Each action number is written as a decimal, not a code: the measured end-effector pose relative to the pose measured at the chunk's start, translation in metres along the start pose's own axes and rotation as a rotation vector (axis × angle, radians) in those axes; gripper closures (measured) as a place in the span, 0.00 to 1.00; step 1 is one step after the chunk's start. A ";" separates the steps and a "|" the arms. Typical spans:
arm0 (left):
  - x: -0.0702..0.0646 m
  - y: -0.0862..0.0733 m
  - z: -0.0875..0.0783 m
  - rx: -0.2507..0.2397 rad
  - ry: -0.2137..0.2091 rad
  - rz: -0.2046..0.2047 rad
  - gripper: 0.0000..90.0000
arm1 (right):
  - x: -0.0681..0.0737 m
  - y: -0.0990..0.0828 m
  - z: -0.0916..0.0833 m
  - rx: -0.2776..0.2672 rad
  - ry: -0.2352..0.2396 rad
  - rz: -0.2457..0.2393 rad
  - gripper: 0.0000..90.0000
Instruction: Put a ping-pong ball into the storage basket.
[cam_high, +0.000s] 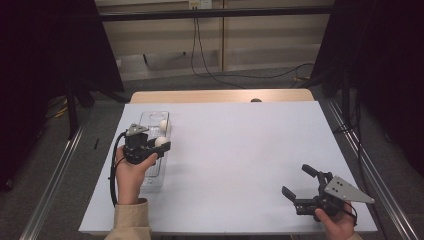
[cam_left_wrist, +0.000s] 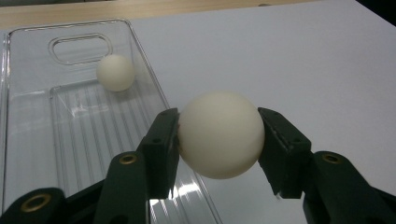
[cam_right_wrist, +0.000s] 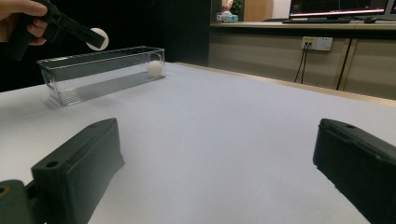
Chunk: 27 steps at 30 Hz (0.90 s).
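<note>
From above, the left tongs (cam_high: 161, 143) pinch a white ball (cam_high: 160, 141) right over the long edge of the clear tray (cam_high: 150, 176), which runs away from the person.

Left gripper view: ball (cam_left_wrist: 219, 134) clamped, tray (cam_left_wrist: 28, 126) down-left, second ball (cam_left_wrist: 115, 72) at its far end.

Right gripper view: right tongs (cam_right_wrist: 212, 175) gape wide, holding nothing, well apart from the tray (cam_right_wrist: 74, 77).

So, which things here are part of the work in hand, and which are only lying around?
Part of the work:
- left gripper, shut on the held white ball
- clear plastic box
- second white ball, lying inside that box

Only lying around:
- right gripper, open and holding nothing
- wall socket with cables
- monitor
</note>
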<state>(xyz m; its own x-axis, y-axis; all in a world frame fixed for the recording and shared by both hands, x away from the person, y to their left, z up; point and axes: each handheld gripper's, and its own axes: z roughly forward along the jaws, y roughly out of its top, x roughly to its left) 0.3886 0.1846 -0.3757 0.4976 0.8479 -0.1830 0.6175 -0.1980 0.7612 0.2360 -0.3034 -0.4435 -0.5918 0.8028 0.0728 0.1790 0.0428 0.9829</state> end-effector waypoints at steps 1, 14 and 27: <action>0.000 0.000 0.000 -0.001 0.000 0.000 0.57 | 0.000 0.000 0.000 0.000 0.000 0.000 0.01; 0.006 -0.002 -0.006 -0.013 0.012 -0.006 0.57 | 0.000 0.000 0.000 0.003 0.003 0.002 0.01; 0.011 -0.003 -0.008 -0.018 0.023 -0.007 0.57 | 0.001 0.000 0.000 0.004 0.004 -0.003 0.01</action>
<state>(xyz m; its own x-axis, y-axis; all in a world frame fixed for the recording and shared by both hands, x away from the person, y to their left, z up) 0.3866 0.1984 -0.3749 0.4790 0.8603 -0.1743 0.6099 -0.1833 0.7710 0.2359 -0.3027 -0.4440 -0.5956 0.8002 0.0703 0.1803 0.0479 0.9824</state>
